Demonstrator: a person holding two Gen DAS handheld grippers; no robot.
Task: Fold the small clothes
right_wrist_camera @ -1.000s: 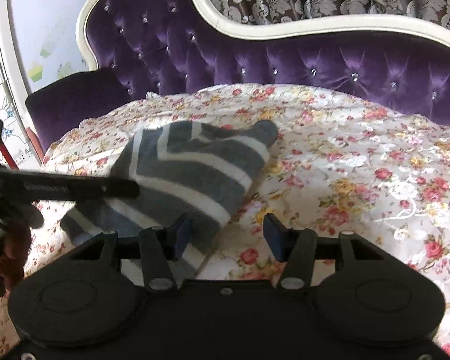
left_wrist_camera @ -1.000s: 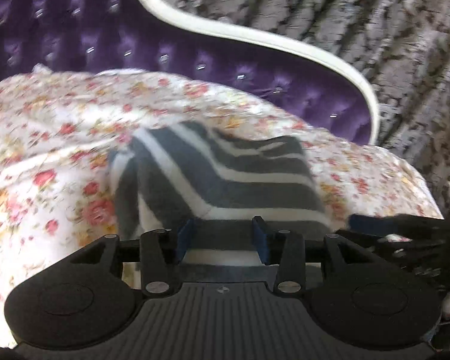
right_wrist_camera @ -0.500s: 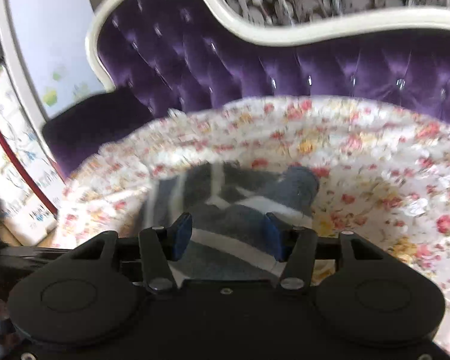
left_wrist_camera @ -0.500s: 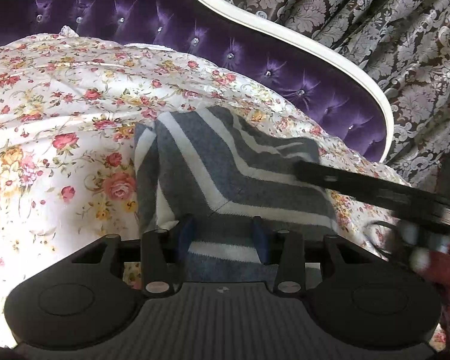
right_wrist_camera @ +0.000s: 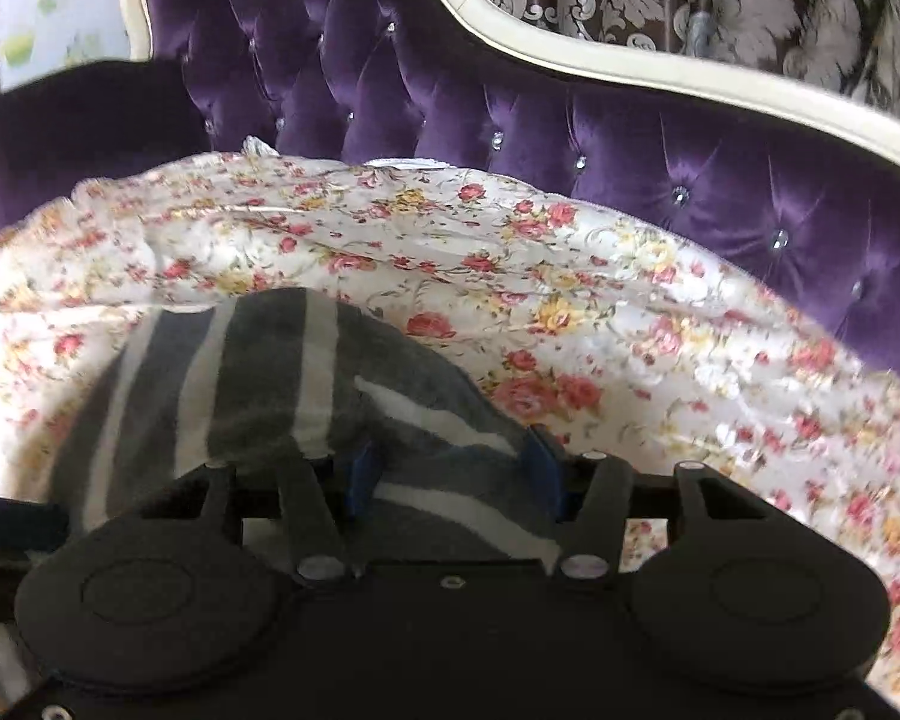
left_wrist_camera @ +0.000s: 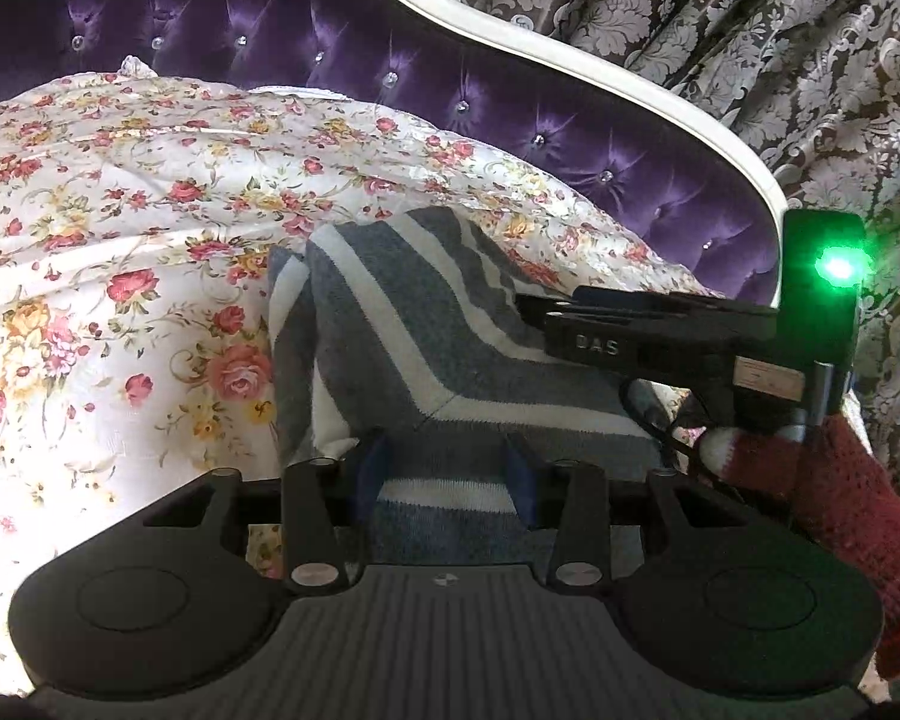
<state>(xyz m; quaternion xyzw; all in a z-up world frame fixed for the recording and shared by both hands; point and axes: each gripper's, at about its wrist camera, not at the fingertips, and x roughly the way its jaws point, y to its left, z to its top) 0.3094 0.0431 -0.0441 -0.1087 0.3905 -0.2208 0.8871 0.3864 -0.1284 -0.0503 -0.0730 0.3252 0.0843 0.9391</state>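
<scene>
Your left gripper [left_wrist_camera: 444, 474] had its jaws apart astride the near hem of the striped garment [left_wrist_camera: 426, 354], which ran straight ahead over the floral sheet [left_wrist_camera: 120, 228]. Your right gripper [right_wrist_camera: 450, 477], likewise spread, straddled the far-right corner. Both sat equally close.

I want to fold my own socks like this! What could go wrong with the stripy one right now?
1. Both grippers are open, the left gripper and the right gripper, each straddling the striped sock. If one shuts on a single layer, the fold may come undone.
2. The flowered sheet lies right beneath, so a low pinch could catch it too.
3. The right gripper shows close by in the left view, so the two might bump.
</scene>
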